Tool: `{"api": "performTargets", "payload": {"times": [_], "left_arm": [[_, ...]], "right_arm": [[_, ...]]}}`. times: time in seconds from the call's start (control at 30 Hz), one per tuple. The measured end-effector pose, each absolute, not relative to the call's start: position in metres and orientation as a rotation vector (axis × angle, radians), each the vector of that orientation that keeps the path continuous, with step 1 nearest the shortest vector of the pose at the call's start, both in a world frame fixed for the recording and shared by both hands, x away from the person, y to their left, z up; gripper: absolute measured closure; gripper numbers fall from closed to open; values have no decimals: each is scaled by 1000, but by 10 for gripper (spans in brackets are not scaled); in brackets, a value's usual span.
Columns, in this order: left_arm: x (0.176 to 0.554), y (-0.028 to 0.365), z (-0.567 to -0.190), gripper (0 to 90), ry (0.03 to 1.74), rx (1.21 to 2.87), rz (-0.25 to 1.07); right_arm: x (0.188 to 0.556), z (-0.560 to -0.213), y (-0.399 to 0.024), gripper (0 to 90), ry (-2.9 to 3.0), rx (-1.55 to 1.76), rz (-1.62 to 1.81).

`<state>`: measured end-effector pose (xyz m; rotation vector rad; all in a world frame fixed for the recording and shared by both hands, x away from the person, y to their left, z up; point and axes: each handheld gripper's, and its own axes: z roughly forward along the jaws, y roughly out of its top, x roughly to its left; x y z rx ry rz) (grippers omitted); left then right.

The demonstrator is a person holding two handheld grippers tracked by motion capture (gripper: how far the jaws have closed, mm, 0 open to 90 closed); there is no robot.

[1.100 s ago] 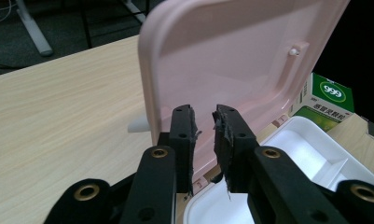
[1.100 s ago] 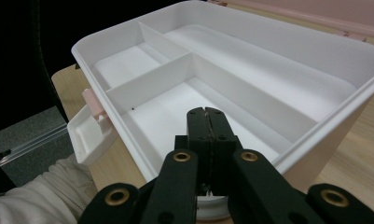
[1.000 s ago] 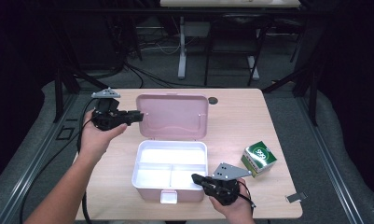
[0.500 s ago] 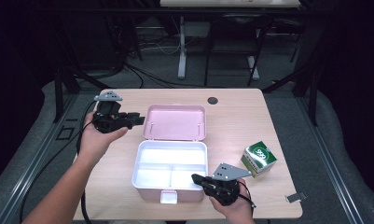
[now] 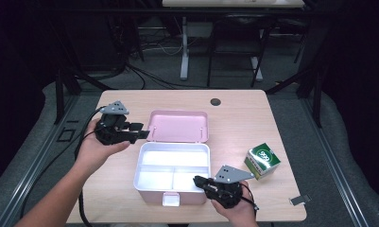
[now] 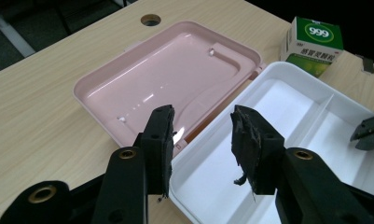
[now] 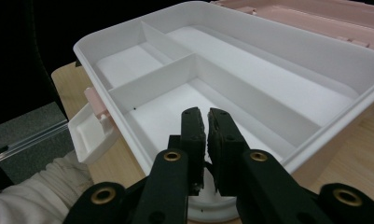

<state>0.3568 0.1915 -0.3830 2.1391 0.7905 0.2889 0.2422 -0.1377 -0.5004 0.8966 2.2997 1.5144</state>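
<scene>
Lying open near the front edge of the table (image 5: 130, 101), the box (image 5: 173, 177) is showing a white tray with three bare compartments, and its pink lid (image 5: 178, 126) is resting flat on the wood just behind the tray, hinged along the tray's back edge. Judging by this, the opening step is looking finished, while nothing is sitting in the box yet, so any filling is still waiting. Hovering at the lid's left corner, the left gripper (image 5: 141, 133) is standing with its jaws spread apart; they have just been opening, and nothing is sitting between them, so the lid is looking freshly released. Sitting at the tray's front right corner, the right gripper (image 5: 200, 181) is holding its jaws almost pressed together with only a thin slit between the pads, over the tray's front rim, and whether they are pinching that rim I cannot tell. To the right of the box, apart from it, a small green and white carton (image 5: 262, 161) is waiting on the table, probably the thing to go in next.
</scene>
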Motion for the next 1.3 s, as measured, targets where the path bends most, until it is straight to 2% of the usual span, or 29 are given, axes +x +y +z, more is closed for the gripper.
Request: {"api": "performTargets", "payload": {"times": [0.13, 0.27, 0.73, 1.3], "left_arm": [[354, 188, -386, 591, 757, 2196, 294], [354, 185, -392, 647, 736, 2298, 311], [346, 171, -396, 606, 695, 2388, 219], [343, 142, -400, 589, 515, 2594, 186]], "right_arm": [[241, -496, -137, 814, 2299, 879, 1526], [240, -488, -142, 790, 2260, 884, 1544], [245, -481, -156, 607, 2235, 923, 1545], [247, -481, -168, 564, 2192, 1008, 1463]]}}
